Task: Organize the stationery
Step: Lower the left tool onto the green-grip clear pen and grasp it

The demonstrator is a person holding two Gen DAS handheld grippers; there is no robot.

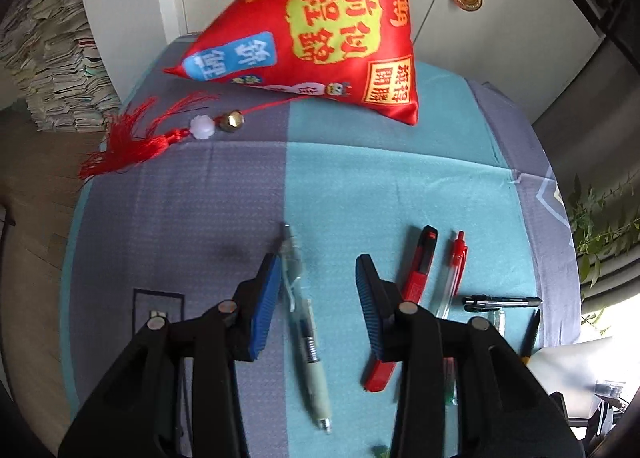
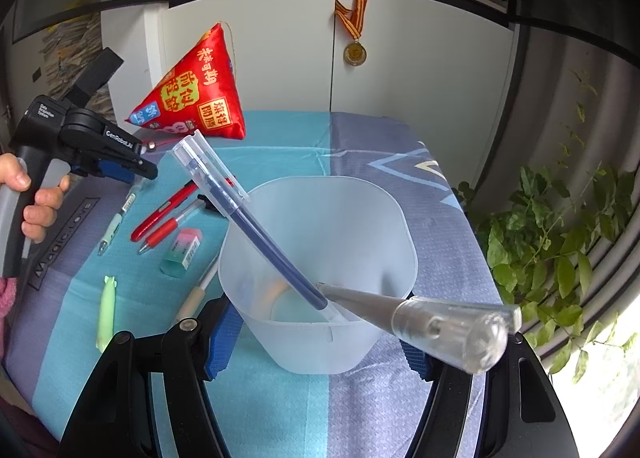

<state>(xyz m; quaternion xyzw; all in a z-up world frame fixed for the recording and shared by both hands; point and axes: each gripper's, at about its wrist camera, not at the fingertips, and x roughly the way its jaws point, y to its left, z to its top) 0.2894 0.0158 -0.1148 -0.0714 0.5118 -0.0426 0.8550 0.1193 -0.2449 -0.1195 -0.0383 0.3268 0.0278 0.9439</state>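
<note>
Nearest the lens we see the right gripper point(image 2: 320, 342), its blue ribbed pads spread to either side of a frosted translucent plastic cup point(image 2: 320, 278); whether they press its wall we cannot tell. Inside the cup lean a dark-blue capped gel pen point(image 2: 256, 217) and a clear-barrelled pen with a grey tapered body point(image 2: 420, 318), both tilted over the rim.

Our left gripper point(image 1: 316, 286) hovers with jaws parted over a pale-green retractable gel pen point(image 1: 304, 330), which lies between the pads, close beside the left one; contact is uncertain.

To the right of that pen lie a red and black utility knife point(image 1: 416, 290), a red retractable pen point(image 1: 454, 274) and a black pen point(image 1: 504, 301), all near one another. A pink-and-green sleeved eraser point(image 2: 182, 248), a light-green novelty pen point(image 2: 106, 298) and a beige-gripped pen point(image 2: 196, 294) rest to the cup's left.

Everything sits on a woven cloth of teal and grey-violet panels point(image 1: 360, 185). At the far end stands a red satin pyramid cushion point(image 1: 320, 37) with a red tassel point(image 1: 132, 141). Behind are white cabinet doors point(image 2: 272, 57) bearing a ribboned gold medal point(image 2: 355, 53); a leafy green plant point(image 2: 552, 238) fills the right side.
</note>
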